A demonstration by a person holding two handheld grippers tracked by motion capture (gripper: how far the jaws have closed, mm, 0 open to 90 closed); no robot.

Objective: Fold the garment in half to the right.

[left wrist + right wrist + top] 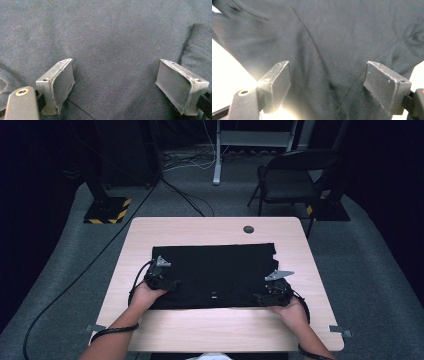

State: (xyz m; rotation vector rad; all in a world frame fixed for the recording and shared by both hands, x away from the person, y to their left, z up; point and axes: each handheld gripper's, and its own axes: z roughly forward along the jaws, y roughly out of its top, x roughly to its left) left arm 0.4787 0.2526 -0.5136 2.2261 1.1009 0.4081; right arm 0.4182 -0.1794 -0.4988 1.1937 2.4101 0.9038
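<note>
A black garment (215,270) lies folded flat in the middle of the light wooden table (215,325). My left gripper (167,284) rests over the cloth's near left part, held by a hand. Its jaws stand wide apart above the dark fabric (112,45), with nothing pinched between them (115,87). My right gripper (264,296) sits over the near right corner of the garment. Its jaws are also spread (327,87), with the creased fabric (342,37) lying under and ahead of them and pale tabletop (227,80) at the side.
A dark round grommet (248,229) is set in the table near its far edge. A black folding chair (292,175) stands behind the table at the right. Cables (75,275) trail over the grey carpet on the left.
</note>
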